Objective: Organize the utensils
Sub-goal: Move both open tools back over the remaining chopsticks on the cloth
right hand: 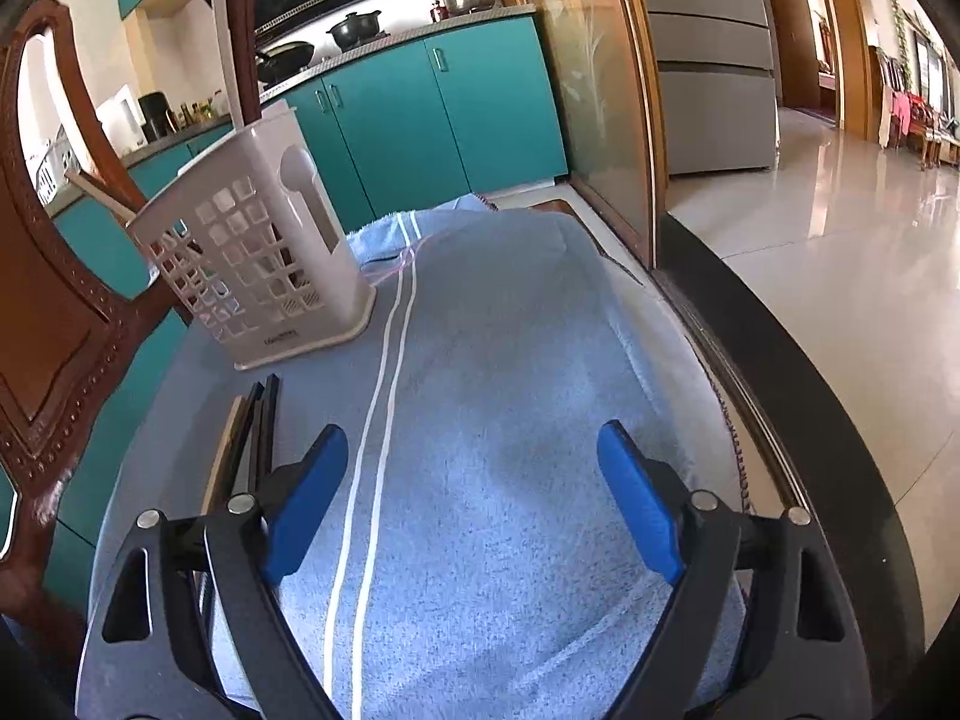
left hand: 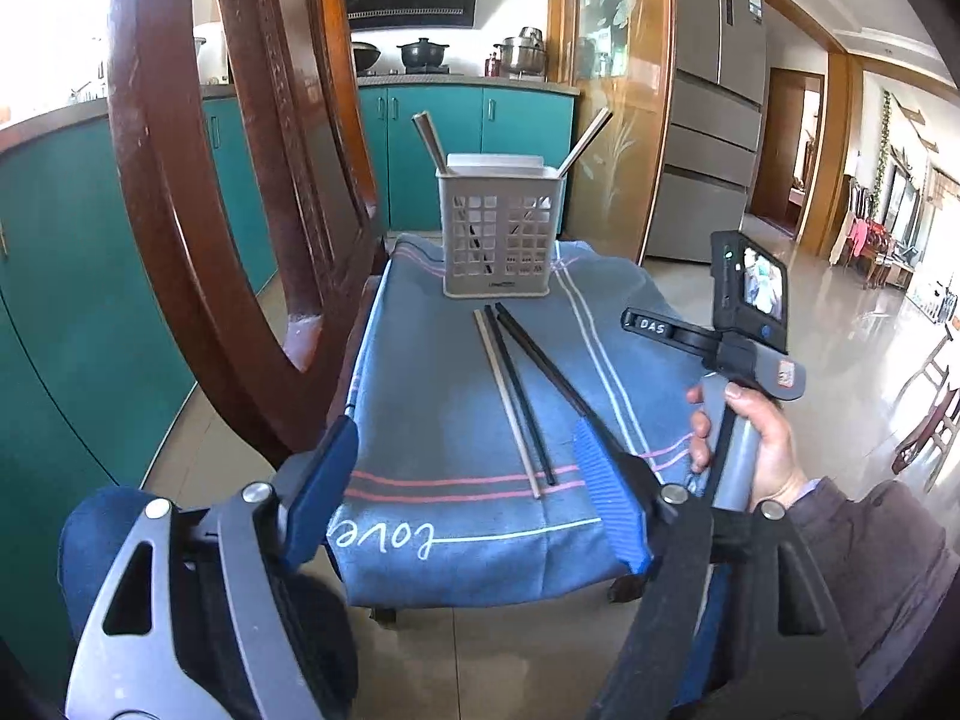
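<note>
I see one blue towel (left hand: pixel 456 396) spread over the seat in front of me, striped in white and pink, with the word "love" stitched near its front edge. One brown wooden chair back (left hand: pixel 180 192) curves up along the left side of it.

On the far end of the towel stands one pale plastic basket (left hand: pixel 501 228) with a grid of holes, upright. Four sticks lean out of its top as far as I can count — two toward the left corner, two toward the right — though in the right wrist view I make out only three of them.

Just in front of the basket, three chopsticks (left hand: pixel 516 396) lie loose on the towel, side by side and fanning slightly: one pale, two black. Their far ends sit just short of the basket's base without touching it.

My left tongs (left hand: pixel 462 480) hang over the near ends of those chopsticks, blue pads spread wide with nothing pressed between them — the chopstick tips lie below the gap, untouched. My right tongs (right hand: pixel 474 498) are likewise spread wide over bare towel, holding nothing, with the three chopsticks just outside the left pad.

One hand (left hand: pixel 744 438) grips the right handle.
</note>
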The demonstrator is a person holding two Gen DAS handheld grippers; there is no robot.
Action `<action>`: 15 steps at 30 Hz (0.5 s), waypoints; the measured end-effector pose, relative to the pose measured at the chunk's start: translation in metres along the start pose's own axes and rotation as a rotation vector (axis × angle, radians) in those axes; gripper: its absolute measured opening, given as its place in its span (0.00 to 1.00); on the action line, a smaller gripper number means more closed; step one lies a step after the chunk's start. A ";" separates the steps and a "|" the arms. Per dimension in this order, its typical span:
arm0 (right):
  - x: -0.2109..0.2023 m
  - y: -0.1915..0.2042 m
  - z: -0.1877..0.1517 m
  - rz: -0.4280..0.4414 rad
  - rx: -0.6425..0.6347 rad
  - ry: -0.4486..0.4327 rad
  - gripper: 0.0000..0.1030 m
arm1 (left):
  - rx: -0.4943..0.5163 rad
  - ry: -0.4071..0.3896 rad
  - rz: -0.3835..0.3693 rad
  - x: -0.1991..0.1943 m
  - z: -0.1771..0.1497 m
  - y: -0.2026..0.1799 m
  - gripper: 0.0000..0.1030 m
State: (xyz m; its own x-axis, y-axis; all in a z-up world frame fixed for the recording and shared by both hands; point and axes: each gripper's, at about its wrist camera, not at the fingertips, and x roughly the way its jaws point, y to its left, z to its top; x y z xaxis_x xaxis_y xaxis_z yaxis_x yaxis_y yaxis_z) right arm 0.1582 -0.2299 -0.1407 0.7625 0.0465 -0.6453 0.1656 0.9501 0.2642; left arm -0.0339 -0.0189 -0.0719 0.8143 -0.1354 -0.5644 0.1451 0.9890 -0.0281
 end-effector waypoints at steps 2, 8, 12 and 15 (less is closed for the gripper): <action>0.007 0.003 0.001 -0.008 -0.015 0.040 0.81 | -0.014 0.028 -0.020 0.010 0.000 0.004 0.72; 0.013 0.009 -0.001 -0.022 -0.061 0.077 0.81 | -0.037 0.057 -0.071 0.037 0.008 0.006 0.73; 0.013 0.007 -0.001 -0.014 -0.052 0.078 0.81 | -0.045 0.082 -0.119 0.059 0.014 -0.005 0.73; 0.015 0.008 -0.001 -0.016 -0.056 0.085 0.81 | -0.035 0.109 -0.150 0.070 0.011 -0.014 0.73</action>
State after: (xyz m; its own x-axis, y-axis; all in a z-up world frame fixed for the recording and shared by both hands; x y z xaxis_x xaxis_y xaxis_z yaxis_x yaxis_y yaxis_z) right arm 0.1703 -0.2209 -0.1490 0.7039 0.0550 -0.7082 0.1399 0.9667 0.2142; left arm 0.0275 -0.0433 -0.1021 0.7192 -0.2763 -0.6375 0.2389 0.9599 -0.1465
